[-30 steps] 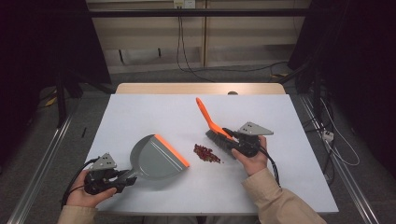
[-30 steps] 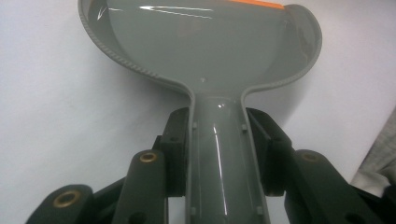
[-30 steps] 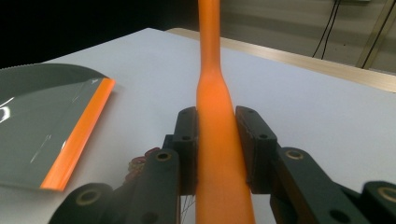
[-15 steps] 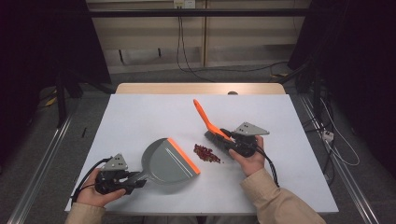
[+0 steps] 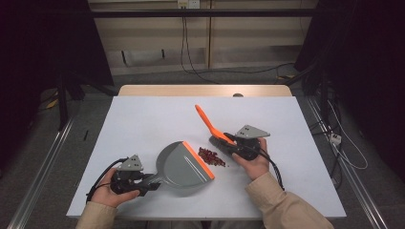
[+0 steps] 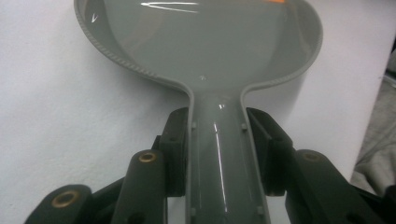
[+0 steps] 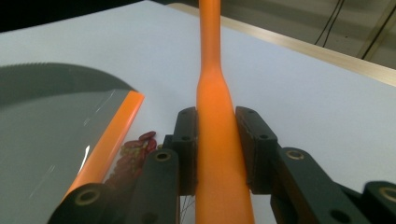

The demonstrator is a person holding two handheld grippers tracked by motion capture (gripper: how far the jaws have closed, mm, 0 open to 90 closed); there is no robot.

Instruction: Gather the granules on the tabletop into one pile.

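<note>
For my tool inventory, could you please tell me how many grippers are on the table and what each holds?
2. The left gripper, near the table's front left, clamps the grey dustpan by its handle. The right gripper, right of centre, clamps the orange brush handle.

Beige sleeves (image 5: 282,205); black jaws, brass screws (image 7: 162,156)

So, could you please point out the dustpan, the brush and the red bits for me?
dustpan (image 5: 179,167), high view, on the grey pan floor.
brush (image 5: 207,119), high view, on the orange handle.
red bits (image 5: 211,156), high view, on the middle of the pile.
</note>
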